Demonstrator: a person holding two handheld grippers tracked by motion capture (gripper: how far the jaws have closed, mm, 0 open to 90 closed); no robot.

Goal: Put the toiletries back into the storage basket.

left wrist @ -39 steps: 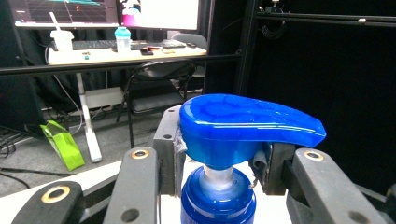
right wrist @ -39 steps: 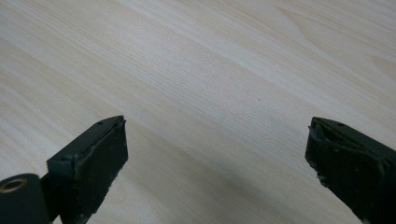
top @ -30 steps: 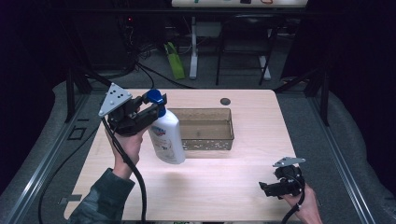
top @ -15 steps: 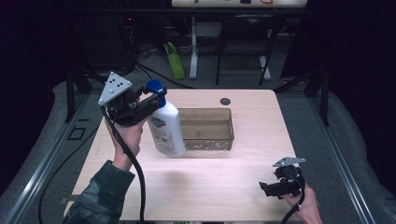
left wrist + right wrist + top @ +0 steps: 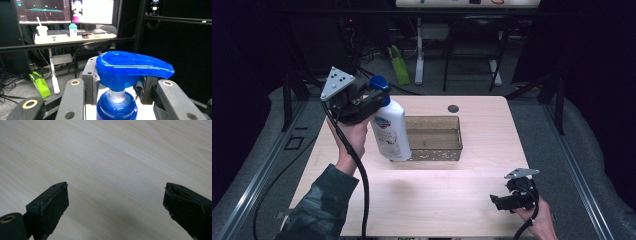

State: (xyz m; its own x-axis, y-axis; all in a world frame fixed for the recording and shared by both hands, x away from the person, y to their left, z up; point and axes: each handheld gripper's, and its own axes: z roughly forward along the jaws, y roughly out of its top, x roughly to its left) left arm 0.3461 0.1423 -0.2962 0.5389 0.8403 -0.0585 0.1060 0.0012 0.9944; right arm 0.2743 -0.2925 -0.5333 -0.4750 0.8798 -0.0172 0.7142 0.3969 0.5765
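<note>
Midway through: white pump bottle [image 5: 390,132] clamped at its blue neck by left gripper [image 5: 371,96], hanging clear of the table [image 5: 432,200] just beside the clear bin [image 5: 435,140]; not yet inside. Right gripper [image 5: 499,201] idle, jaws wide, holding nothing. Pale wood tabletop; dark room, desk with monitors [image 5: 65,10] behind.

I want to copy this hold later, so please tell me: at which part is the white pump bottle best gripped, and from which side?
Grip the pump bottle at its narrow neck, just under the blue pump head, coming level from the side opposite the spout. The left hand-held gripper holds it so: the wide head overhangs the jaws, which probably keeps the bottle from slipping down. The smooth, broad body offers less purchase.
</note>
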